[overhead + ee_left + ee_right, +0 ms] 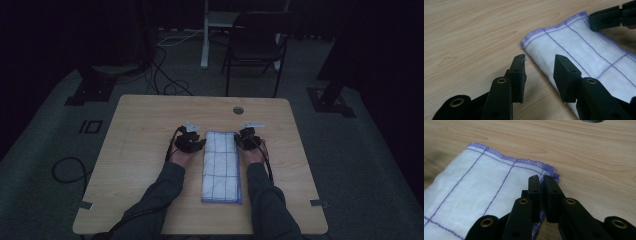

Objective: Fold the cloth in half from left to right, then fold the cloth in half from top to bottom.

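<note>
Near the middle of the table (150, 125), a little toward its near edge, lies the folded white cloth (222, 167) with purple grid lines, its long axis running from near edge to far edge. I hold one gripper at each of its far corners.

Right gripper (541, 182): jaws nearly shut, pinching the hemmed far right corner of the cloth; purple edge visible between and below the pads. Grip sits very close to the corner tip, so I judge it shallow.

Left gripper (539, 66): jaws about half open, straddling the cloth's left long edge just short of the far left corner. One pad over the bare wood, the other over the fabric; nothing gripped yet.

How to do it well, as I judge it: slide the left jaws up to the corner so both grips match, lower one pad flat to the table, take all layers, close fully. Then lift both corners level and together, or the fold will skew.
</note>
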A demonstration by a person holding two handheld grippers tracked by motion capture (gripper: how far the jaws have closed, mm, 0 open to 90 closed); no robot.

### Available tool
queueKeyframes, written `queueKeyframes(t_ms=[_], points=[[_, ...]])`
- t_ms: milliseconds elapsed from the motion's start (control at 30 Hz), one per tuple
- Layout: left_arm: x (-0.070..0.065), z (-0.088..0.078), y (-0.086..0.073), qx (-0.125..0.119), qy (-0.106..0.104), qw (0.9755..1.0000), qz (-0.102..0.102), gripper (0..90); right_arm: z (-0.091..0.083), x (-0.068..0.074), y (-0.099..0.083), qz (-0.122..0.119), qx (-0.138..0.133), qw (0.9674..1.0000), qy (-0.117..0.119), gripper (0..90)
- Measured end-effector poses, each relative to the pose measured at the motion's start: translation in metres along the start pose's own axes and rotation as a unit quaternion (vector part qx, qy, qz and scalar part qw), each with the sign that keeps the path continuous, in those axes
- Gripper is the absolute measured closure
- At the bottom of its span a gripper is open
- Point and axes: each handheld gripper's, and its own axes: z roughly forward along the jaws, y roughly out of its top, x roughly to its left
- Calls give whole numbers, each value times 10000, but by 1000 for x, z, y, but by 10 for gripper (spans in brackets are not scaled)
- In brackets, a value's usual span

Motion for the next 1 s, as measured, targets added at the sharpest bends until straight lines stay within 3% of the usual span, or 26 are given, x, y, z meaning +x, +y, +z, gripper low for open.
queueKeyframes(t_ms=[633, 1000], points=[[6, 27, 7, 320, 197, 9990, -261, 601, -2, -4, -2, -5, 33, 10000, -16, 750], [8, 36, 12, 294, 185, 9981, -505, 578, -3, -7, -2, -2, 51, 10000, -20, 709]])
